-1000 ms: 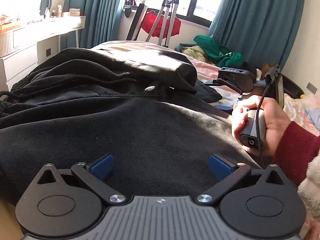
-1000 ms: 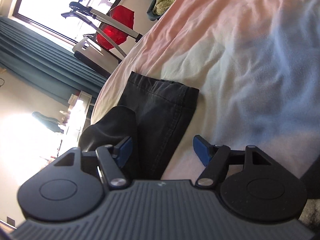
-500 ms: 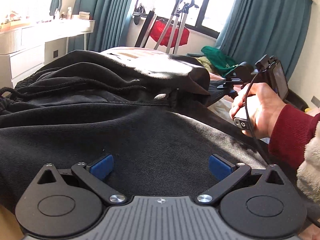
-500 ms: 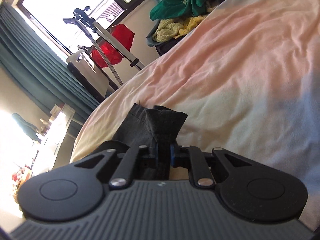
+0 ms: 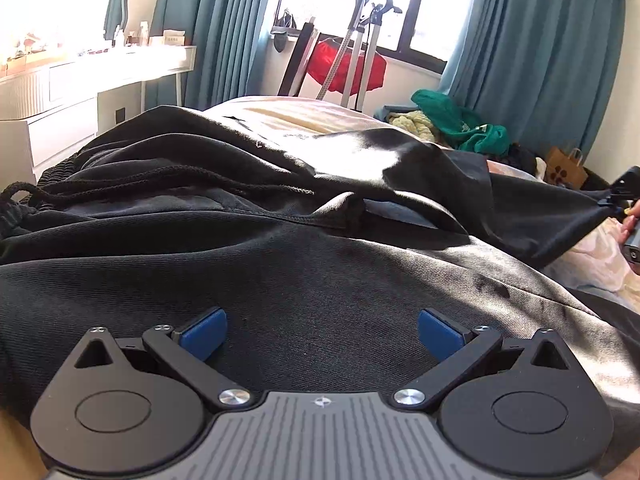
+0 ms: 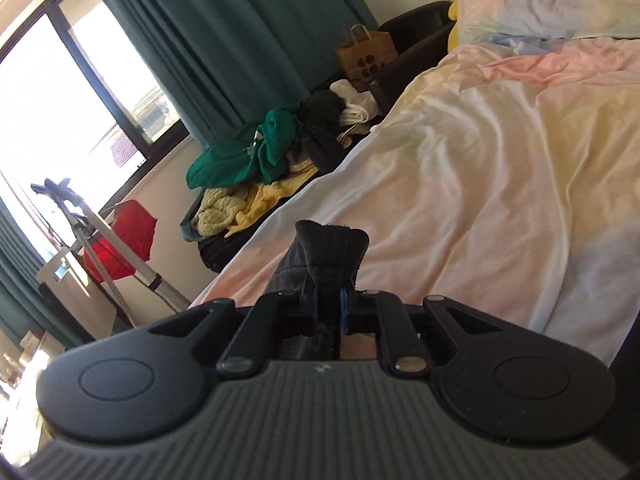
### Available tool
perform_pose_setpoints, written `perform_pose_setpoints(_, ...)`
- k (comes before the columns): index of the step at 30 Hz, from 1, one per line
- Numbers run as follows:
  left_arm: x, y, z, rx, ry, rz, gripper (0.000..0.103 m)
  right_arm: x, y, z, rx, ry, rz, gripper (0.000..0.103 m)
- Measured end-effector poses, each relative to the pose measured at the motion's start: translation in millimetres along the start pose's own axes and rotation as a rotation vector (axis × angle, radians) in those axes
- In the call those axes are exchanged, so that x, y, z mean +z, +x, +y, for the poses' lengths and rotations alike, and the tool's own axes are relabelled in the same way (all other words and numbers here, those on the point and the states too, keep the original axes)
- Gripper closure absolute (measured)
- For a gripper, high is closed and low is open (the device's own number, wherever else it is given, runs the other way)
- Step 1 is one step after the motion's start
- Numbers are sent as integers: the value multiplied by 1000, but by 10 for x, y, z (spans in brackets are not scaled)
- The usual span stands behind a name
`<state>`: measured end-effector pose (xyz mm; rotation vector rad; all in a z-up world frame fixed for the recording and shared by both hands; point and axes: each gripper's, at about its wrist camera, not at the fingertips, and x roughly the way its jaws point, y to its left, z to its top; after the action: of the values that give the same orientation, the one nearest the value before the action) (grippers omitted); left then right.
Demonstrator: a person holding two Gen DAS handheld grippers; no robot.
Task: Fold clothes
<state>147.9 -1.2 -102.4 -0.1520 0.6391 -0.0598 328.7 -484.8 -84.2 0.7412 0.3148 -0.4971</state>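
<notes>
One hem [image 6: 332,252], right view only.

Both rigs look the same: the left gripper [image 5: 319,330] and right gripper [image 6: 328,304] each have a grey ribbed plate at 6 o'clock with a tiny cross mark at its top edge. Round black housings sit at 8 and 4 o'clock, each with a plain disc and a triangular cutout. Black link arms pivot on silver screws, and the fingertips [image 5: 203,333] wear bright blue pads.
</notes>
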Motion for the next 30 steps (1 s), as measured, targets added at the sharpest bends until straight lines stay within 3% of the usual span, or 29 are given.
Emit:
perform_pose_setpoints(5,20,-54,4,7,-22,-27,1,350,17,-546,-66,46,-24,93)
perform_pose_setpoints(7,28,-104,9,8,-40,-54,1,516,24,-464,-24,44,-16,93)
perform_pose_setpoints(9,48,-129,-10,9,-41,-65,1,646,-48,-276,12,-40,-51,93)
perform_pose_setpoints(13,54,-155,-52,2,-31,-52,1,872,-141,-328,32,-98,-117,93)
perform_pose_setpoints(17,57,-152,-101,-9,-8,-40,1,699,-104,-981,-52,-37,-62,93)
perform_pose_setpoints(23,39,-179,-154,-20,24,-25,1,42,-171,-1948,-149,150,96,92)
perform_pose_setpoints(30,26,-180,-223,-10,55,2,1,-23,-330,-1869,-164,171,114,81)
